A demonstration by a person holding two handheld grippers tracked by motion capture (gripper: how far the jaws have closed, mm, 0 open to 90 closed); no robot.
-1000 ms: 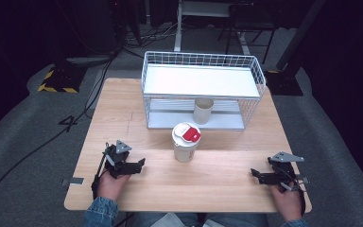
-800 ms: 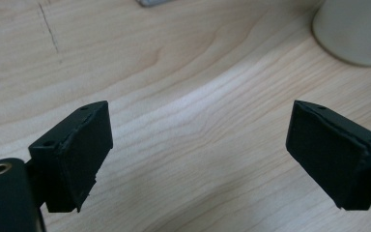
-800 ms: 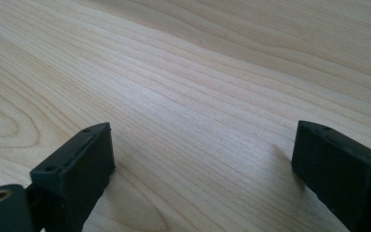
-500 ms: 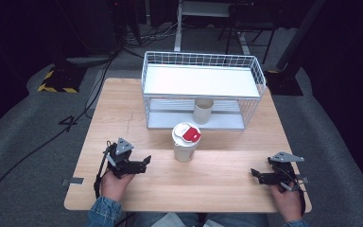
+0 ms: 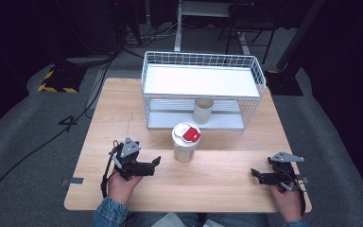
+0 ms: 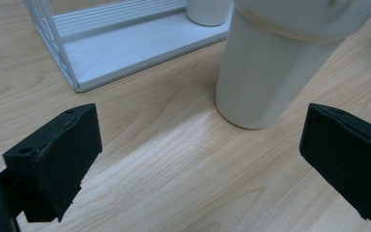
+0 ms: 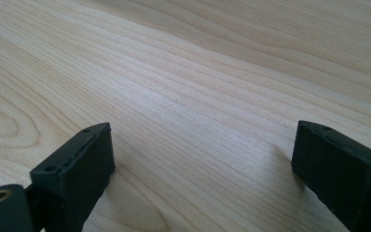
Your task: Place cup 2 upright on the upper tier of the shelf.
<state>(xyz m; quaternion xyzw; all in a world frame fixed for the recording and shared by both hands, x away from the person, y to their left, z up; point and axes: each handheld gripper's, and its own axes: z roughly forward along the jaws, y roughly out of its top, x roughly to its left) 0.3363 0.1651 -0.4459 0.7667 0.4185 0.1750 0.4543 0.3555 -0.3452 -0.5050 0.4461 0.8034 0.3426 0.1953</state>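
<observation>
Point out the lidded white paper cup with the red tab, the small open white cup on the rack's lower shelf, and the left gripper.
Lidded white paper cup with red tab (image 5: 185, 152): high view, on its side wall.
Small open white cup (image 5: 203, 112): high view, on its side wall.
Left gripper (image 5: 157, 161): high view, between its open fingertips.

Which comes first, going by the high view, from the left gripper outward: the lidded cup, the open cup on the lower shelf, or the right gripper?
From the left gripper:
1. Lidded cup, just beyond its jaws, mid-table.
2. Open cup, farther back on the wire rack's lower shelf.
3. Right gripper, across at the table's right edge.
</observation>
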